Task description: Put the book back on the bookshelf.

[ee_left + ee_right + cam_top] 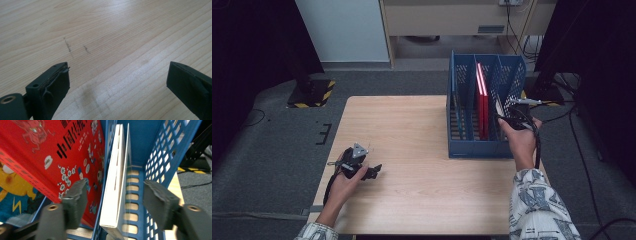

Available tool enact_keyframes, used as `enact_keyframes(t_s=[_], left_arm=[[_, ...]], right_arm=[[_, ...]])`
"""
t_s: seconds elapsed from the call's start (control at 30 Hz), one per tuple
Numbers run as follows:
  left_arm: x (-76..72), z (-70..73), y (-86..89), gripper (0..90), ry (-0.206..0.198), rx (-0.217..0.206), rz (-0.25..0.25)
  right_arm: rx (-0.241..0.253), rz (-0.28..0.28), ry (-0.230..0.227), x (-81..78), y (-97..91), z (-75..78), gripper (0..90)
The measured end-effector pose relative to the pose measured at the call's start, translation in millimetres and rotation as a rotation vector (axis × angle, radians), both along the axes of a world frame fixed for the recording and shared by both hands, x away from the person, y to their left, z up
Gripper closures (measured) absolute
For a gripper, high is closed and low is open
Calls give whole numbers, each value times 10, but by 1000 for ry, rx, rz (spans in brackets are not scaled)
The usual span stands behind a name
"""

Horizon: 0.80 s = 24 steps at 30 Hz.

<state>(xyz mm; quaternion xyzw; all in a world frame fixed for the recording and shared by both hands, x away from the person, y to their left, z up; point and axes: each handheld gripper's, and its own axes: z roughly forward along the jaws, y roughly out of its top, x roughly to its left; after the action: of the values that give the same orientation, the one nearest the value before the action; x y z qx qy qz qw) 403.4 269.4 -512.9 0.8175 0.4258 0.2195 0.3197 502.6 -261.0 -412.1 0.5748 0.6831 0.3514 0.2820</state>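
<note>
Right tongs (113,202) stand open astride the white book (115,182) in the blue file rack (472,145) at the counter's right edge, gripping nothing; it could tip sideways. Left tongs (117,87) open, empty.

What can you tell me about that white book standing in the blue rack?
The white book is thin, with a pale cover and white page edges, and looks like paperboard. It stands upright on edge in the rightmost compartment of the blue plastic rack, leaning against the divider on its left. A red picture book sits in the next compartment. The right tool straddles the white book with its jaws open, neither pad pressing on it.
</note>
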Motion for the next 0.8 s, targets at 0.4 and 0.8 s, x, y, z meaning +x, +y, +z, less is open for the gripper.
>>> enact_keyframes(t_s=[0.4,0.8], left_arm=[[4,-5,12,38,0,12,1],[8,-11,-1,37,2,15,3]], right_arm=[[48,35,-100,-130,11,108,128],[78,95,-130,-287,54,189,99]])
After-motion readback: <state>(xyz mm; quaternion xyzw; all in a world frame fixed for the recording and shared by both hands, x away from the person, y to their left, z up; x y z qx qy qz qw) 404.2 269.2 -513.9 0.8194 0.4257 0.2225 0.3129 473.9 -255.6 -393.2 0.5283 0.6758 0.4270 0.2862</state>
